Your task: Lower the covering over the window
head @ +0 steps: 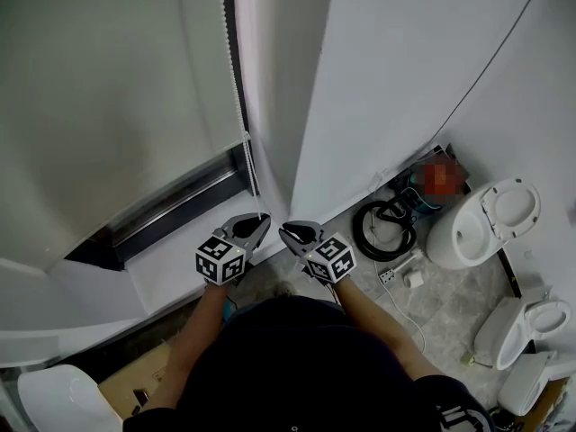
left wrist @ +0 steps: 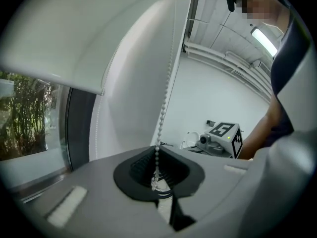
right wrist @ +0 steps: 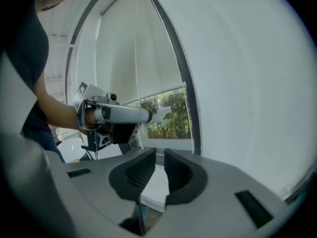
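Roller blind (head: 108, 88): partway down; its bottom edge is above the window sill (head: 184, 250), with a strip of glass uncovered.
Bead chain (left wrist: 166, 93): hangs straight at the blind's right edge.
Left gripper (left wrist: 157, 181): clenched on the bead chain.
Right gripper (right wrist: 157, 170): jaws drawn together, grasping nothing, beside the left gripper.

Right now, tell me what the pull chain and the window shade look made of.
The pull chain: small round white beads strung in a line, slightly glossy, probably plastic. The window shade: a flat, matte, off-white sheet hanging smooth with a straight bottom edge, probably fabric or vinyl.
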A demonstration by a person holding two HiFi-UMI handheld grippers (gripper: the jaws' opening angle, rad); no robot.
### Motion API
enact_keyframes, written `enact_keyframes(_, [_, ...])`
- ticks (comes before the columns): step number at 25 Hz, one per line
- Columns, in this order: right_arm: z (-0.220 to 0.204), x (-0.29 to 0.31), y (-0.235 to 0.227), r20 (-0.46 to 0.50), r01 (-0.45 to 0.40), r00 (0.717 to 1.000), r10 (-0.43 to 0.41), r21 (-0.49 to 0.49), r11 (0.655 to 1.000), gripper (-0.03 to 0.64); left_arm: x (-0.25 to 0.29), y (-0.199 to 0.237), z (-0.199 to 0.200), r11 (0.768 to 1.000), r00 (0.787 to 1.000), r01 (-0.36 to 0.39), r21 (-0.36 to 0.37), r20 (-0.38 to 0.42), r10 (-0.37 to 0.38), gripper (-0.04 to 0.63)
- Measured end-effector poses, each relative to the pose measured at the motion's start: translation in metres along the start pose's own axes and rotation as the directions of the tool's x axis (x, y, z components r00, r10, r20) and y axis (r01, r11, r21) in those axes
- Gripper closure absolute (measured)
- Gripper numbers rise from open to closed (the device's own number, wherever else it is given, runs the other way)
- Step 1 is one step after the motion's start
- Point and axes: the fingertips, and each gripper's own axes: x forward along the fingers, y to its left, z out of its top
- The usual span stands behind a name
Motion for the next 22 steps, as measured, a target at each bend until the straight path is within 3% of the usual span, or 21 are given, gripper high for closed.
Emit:
enact_keyframes(6, [0.037, -0.01, -0.003, 0.075, 0.041, 0.996, -0.04, -0.021, 0.999, 0.603, -0.003, 0.013, 0.004, 0.997, 0.997, -0.075, 0.001, 0.032, 0.075, 0.578])
enact_keyframes(10, [0.069, -0.022, -0.005, 0.137, 0.084, 0.987, -0.079, -0.035, 0.996, 0.603, -0.007, 0.029, -0.012, 0.979, 0.981, -0.175, 0.108, -0.067, 0.183, 0.576])
enact_keyframes(12, [0.084, -0.027, -0.006, 0.163, 0.102, 0.982, -0.093, -0.049, 0.994, 0.603, -0.013, 0.036, -0.016, 0.976, 0.976, -0.201, 0.081, -0.069, 0.206, 0.527])
enact_keyframes(14, [0.097, -0.031, -0.004, 0.188, 0.117, 0.977, -0.103, -0.065, 0.991, 0.603, -0.024, 0.042, -0.016, 0.972, 0.972, -0.23, 0.039, -0.049, 0.232, 0.464])
enact_keyframes(17, [0.119, -0.04, -0.004, 0.231, 0.167, 0.962, -0.144, -0.081, 0.983, 0.603, -0.047, 0.049, -0.001, 0.956, 0.956, -0.293, 0.03, -0.003, 0.293, 0.463])
enact_keyframes(22, [0.17, -0.059, 0.001, 0.338, 0.252, 0.919, -0.2, -0.117, 0.961, 0.603, -0.089, 0.048, 0.069, 0.905, 0.913, -0.404, 0.136, 0.127, 0.388, 0.463])
